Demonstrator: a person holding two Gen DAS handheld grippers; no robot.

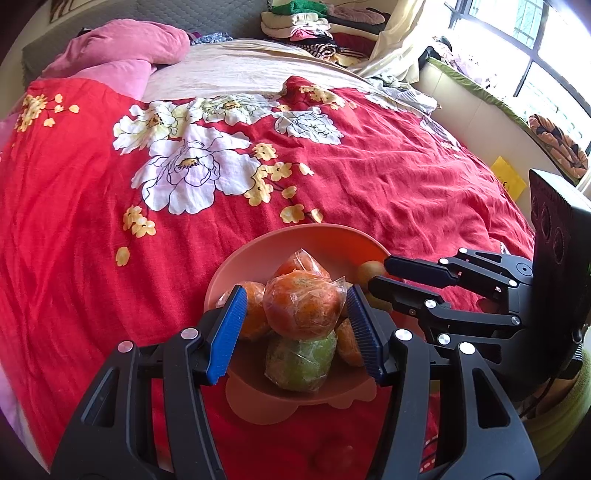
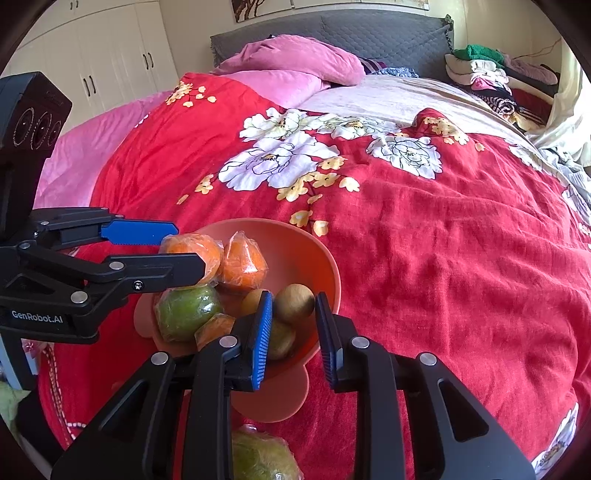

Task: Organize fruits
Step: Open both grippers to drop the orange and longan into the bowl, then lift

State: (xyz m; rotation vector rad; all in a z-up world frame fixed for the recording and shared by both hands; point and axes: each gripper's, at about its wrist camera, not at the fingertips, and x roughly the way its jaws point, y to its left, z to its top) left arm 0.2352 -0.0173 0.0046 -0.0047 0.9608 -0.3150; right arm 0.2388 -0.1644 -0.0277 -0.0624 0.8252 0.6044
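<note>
A salmon-pink bowl sits on the red floral bedcover and holds several plastic-wrapped fruits. My left gripper is shut on the topmost wrapped orange, which rests on a wrapped green citrus. More wrapped oranges lie beside it. My right gripper reaches in from the bowl's right side, its blue pads shut on a brown kiwi. Two more kiwis lie under and beside it.
Another wrapped green fruit lies on the cover just in front of the bowl. A pink pillow and folded clothes are at the head of the bed. A window ledge runs along the right; wardrobes stand at the left.
</note>
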